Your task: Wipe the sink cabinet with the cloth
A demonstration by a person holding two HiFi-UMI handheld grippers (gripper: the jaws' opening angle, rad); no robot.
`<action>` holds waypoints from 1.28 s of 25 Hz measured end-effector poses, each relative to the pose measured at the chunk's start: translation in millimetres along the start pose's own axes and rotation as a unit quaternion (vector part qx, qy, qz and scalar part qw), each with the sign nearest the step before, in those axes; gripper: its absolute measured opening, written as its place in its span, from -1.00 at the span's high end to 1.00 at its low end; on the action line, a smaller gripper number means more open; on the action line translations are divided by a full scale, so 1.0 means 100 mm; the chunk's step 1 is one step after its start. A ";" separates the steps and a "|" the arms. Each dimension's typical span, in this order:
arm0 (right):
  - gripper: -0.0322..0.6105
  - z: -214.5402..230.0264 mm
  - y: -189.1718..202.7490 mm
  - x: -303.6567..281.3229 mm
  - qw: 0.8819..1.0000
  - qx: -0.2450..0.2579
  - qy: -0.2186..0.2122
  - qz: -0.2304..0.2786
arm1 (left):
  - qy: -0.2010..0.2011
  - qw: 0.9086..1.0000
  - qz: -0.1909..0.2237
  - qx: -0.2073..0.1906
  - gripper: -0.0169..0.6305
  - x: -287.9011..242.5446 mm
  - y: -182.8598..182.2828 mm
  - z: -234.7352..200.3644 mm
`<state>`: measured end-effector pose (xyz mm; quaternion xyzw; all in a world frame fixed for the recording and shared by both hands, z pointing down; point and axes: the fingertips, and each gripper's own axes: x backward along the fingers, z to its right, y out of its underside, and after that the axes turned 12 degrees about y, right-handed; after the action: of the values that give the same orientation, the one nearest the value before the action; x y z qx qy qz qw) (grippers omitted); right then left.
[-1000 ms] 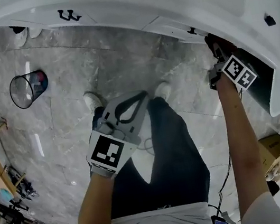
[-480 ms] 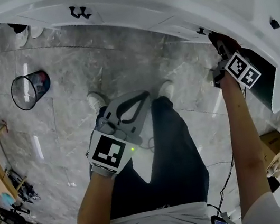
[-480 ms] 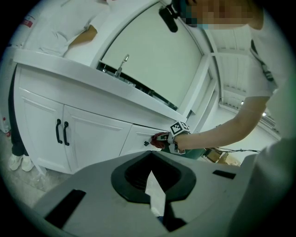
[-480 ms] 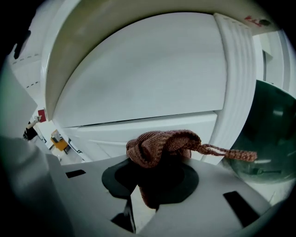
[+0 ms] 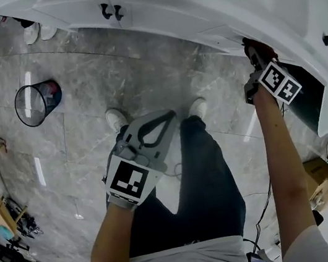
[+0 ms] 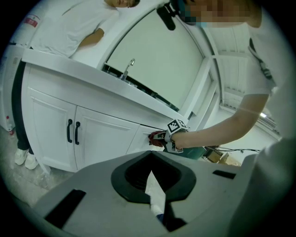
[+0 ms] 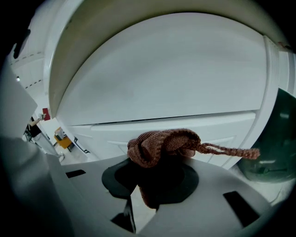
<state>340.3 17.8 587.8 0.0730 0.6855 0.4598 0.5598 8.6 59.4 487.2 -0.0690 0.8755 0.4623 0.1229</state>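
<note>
A brown knitted cloth [image 7: 162, 146] is bunched and clamped in the right gripper [image 7: 158, 161], against the white sink cabinet [image 7: 162, 78], arm stretched forward. The left gripper [image 5: 171, 115] hangs low over the floor, jaws closed and empty. A wire bin [image 5: 22, 111] holds something blue and red.

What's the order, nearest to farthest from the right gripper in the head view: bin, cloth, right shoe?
1. Cloth: clamped in the right gripper's jaws.
2. Right shoe: lower left of the gripper.
3. Bin: far left of the view.
</note>
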 end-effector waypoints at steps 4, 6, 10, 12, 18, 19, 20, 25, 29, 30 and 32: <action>0.60 -0.38 0.03 -0.06 1.000 0.005 -0.026 -0.004 | -0.005 1.000 0.003 -0.002 0.91 0.12 0.02 -0.10; 0.60 -0.47 0.04 -0.08 1.000 -0.005 -0.024 -0.003 | -0.006 1.000 0.003 -0.004 0.91 0.19 0.03 -0.13; 0.60 -0.58 0.05 -0.11 1.000 -0.009 -0.021 0.001 | -0.011 1.000 0.005 0.004 0.91 0.31 0.04 -0.21; 0.60 -0.59 0.05 -0.13 1.000 -0.011 -0.018 0.003 | -0.014 1.000 0.005 0.009 0.91 0.35 0.05 -0.26; 0.60 -0.56 0.16 -0.29 1.000 -0.018 -0.012 -0.001 | -0.016 1.000 0.000 -0.001 0.91 0.31 0.09 -0.31; 0.60 -0.55 0.20 -0.33 1.000 -0.018 -0.012 -0.002 | -0.017 1.000 0.000 -0.003 0.91 0.29 0.10 -0.32; 0.60 -0.54 0.24 -0.38 1.000 -0.018 -0.011 -0.004 | -0.018 1.000 -0.001 -0.007 0.91 0.26 0.12 -0.34; 0.60 -0.51 0.48 -0.60 1.000 -0.019 -0.010 -0.011 | -0.021 1.000 -0.009 -0.018 0.91 0.12 0.20 -0.40; 0.60 -0.49 0.64 -0.76 1.000 -0.018 -0.014 -0.017 | -0.019 0.999 -0.015 -0.026 0.91 0.00 0.23 -0.42; 0.60 -0.49 0.67 -0.79 1.000 -0.020 -0.016 -0.019 | -0.020 0.999 -0.017 -0.028 0.91 -0.02 0.23 -0.43; 0.60 -0.48 0.70 -0.83 0.999 -0.021 -0.021 -0.018 | -0.021 0.999 -0.018 -0.029 0.91 -0.07 0.22 -0.43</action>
<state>300.7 -19.8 693.6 0.0584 0.6645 0.4624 0.5841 3.6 36.6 530.2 -0.0789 0.8575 0.4865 0.1475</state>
